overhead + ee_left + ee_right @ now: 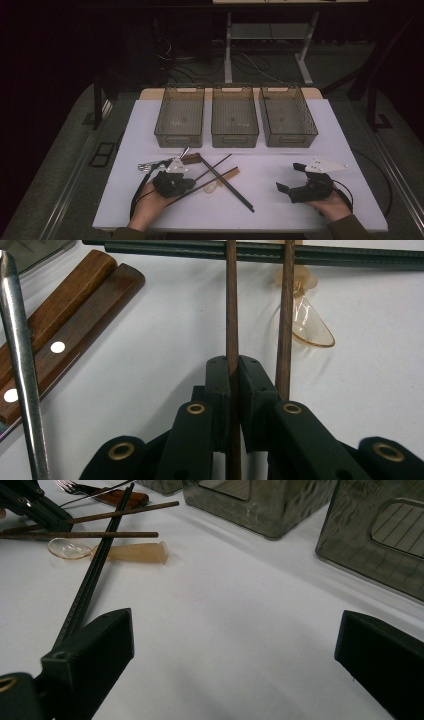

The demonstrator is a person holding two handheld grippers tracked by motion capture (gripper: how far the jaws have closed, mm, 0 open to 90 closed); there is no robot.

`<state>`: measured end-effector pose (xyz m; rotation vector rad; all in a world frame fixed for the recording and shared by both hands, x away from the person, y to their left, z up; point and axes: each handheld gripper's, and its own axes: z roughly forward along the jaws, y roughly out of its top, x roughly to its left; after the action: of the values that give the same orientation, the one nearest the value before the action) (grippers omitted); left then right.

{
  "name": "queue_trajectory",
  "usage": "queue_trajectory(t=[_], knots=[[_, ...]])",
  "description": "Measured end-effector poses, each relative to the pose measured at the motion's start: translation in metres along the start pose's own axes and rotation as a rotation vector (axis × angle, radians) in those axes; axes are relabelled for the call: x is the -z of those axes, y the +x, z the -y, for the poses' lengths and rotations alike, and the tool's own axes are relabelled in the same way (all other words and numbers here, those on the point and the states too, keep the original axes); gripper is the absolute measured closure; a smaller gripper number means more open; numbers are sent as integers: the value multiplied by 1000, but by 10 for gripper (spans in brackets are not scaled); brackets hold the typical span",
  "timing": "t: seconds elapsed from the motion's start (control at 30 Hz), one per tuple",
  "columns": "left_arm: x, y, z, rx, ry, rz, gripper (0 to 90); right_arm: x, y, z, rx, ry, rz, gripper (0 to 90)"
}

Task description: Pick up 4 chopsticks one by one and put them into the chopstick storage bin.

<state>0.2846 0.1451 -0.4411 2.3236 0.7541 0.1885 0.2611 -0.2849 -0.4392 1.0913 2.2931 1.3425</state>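
Observation:
In the left gripper view my left gripper (233, 365) is shut on a brown chopstick (231, 310) that runs straight ahead between its pads. A second brown chopstick (286, 315) lies just outside the right jaw. Both pass under a pair of black chopsticks (260, 251) lying crosswise. In the high view the left gripper (190, 183) sits low over the cutlery pile at the table's left centre, on the brown chopstick (217, 165). My right gripper (290, 177) rests at the front right, open, with bare tabletop between its jaws (235, 630).
Three translucent grey bins (179, 140) (235, 140) (290, 140) stand in a row at the back. An amber plastic spoon (310, 325), two wooden-handled knives (65, 315), a metal handle (17, 340) and a fork (70, 486) lie around the chopsticks.

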Motion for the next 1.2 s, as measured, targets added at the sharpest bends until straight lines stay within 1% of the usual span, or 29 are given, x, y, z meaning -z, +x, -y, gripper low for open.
queue_trajectory(t=[0.07, 0.13, 0.23, 0.3, 0.4, 0.47, 0.53, 0.73, 0.77, 0.8, 1.0, 1.03, 1.1, 1.2], knots=[[1, 0, 0, 13, -1, 1, 839, 0, 0, 0, 0, 1, -2, 22], [2, 0, 0, 13, -4, 1, 840, 0, 1, 0, -1, 1, -4, 22], [5, 2, -1, 10, -17, 2, 840, 1, 0, 1, -2, -1, -2, 22], [7, 2, -2, 25, -33, 9, 840, 0, -1, 1, 0, 0, -2, 21], [9, 3, -3, 16, -39, 17, 840, 0, 0, 1, 0, 1, -4, 21], [10, 2, -4, 28, -49, 20, 840, 0, 0, 1, 1, 4, -3, 21], [11, 3, -5, 19, -50, 22, 840, -1, 1, 1, 0, 6, -2, 22], [15, 4, -8, 33, -74, 25, 840, -1, 0, 1, 0, 6, -1, 22], [15, 5, -9, 23, -70, 25, 840, -1, 0, 1, 1, 6, -1, 22], [16, 5, -9, 30, -76, 28, 840, -1, 0, 1, 0, 6, -1, 22], [18, 6, -12, 30, -91, 36, 840, -1, 1, 1, -2, 6, 0, 21], [18, 5, -12, 38, -99, 36, 840, -1, 1, 1, -2, 6, 1, 21], [20, 6, -13, 28, -104, 36, 840, -1, 0, 1, -1, 6, 2, 22], [21, 6, -15, 37, -118, 41, 840, -2, 0, 1, -1, 5, 2, 21]])
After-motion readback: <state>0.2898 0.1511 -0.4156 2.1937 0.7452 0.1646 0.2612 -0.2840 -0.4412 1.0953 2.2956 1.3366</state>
